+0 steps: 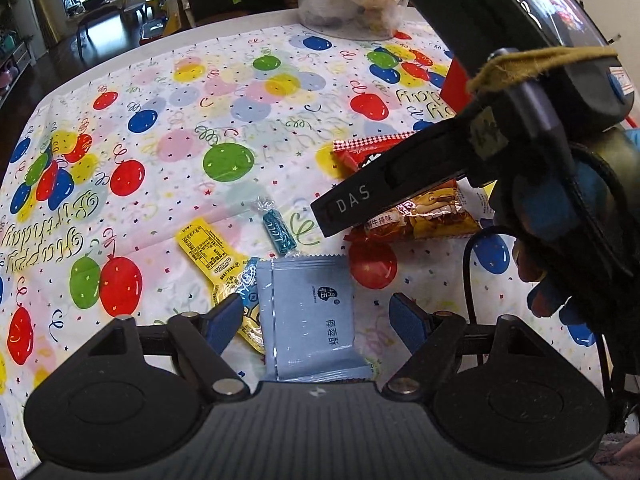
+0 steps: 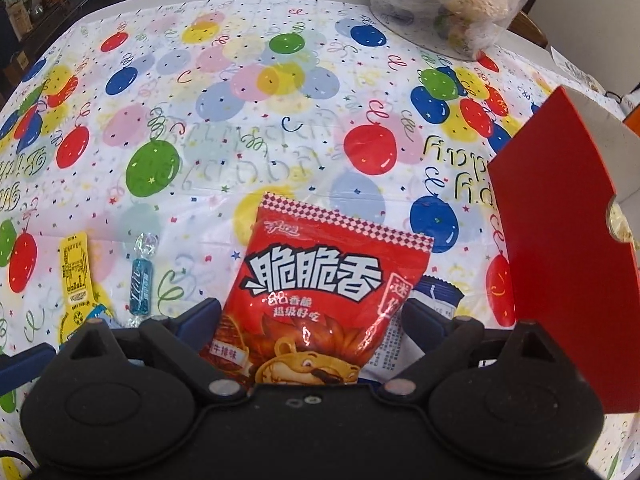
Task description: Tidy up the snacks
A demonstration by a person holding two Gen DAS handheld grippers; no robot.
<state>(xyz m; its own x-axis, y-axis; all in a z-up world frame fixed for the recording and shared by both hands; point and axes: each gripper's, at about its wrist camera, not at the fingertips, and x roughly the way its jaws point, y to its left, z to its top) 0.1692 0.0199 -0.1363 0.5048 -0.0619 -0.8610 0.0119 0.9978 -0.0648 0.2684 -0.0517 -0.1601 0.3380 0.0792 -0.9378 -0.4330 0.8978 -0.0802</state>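
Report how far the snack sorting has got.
Done: nothing visibly sorted; what the red box holds is unclear. In hand: the open right gripper straddles the red snack bag; the open left gripper straddles the pale blue packet. Left: the yellow packet and blue candy.

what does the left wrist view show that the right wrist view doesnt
Only the left wrist view shows the pale blue packet between the left gripper fingers. Only the right wrist view shows the red box and the dark blue packet. Both show the red snack bag, yellow sachet, blue candy and balloon tablecloth.
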